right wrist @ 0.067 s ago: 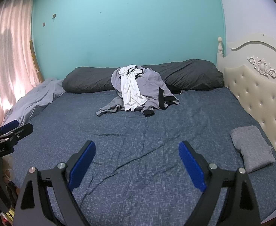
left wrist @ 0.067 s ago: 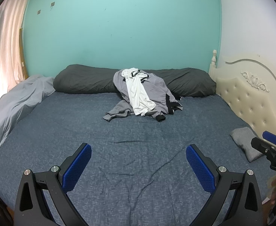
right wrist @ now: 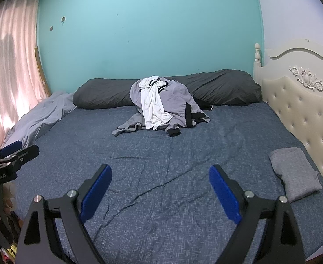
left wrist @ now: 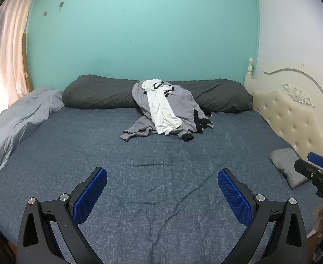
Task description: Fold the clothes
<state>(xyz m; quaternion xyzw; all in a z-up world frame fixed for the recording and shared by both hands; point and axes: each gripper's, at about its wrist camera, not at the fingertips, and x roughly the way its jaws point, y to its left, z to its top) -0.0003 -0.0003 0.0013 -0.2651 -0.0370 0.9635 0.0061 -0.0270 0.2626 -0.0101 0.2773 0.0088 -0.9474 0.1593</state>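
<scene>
Two black grippers with blue ribbed pads hang above a wide bed covered in a dark blue mottled sheet (left wrist: 161,198). In the left wrist view the left gripper (left wrist: 162,181) stands wide apart with nothing between its pads; the unfolded heap of clothes — a white garment with black trim (left wrist: 161,112) draped over a larger grey garment with black bands (left wrist: 181,103) — lies far from the gripper, at the far middle of the sheet, leaning against a long dark grey bolster pillow (left wrist: 100,94) that runs along the turquoise wall (left wrist: 139,33); a pale grey-blue crumpled blanket (left wrist: 18,121) lies off the pillow's left end, by a pink curtain (left wrist: 5,55); a cream tufted headboard (left wrist: 293,121) rises off the pillow's right end, with a small folded grey cloth (left wrist: 284,165) on the sheet near its foot; the right gripper (left wrist: 315,165) pokes in at the right edge, just beside that cloth.

In the right wrist view the right gripper (right wrist: 160,177) is likewise spread wide and empty — the sheet (right wrist: 161,154) shows between its pads; the white garment (right wrist: 152,105) and grey garment (right wrist: 177,101) rest against the pillow (right wrist: 104,92) well ahead; the folded grey cloth (right wrist: 295,171) lies to the right by the headboard (right wrist: 304,114); the left gripper (right wrist: 9,151) enters at the left edge, below the blanket (right wrist: 42,116) and curtain (right wrist: 11,55); from here I cannot tell its spread.
</scene>
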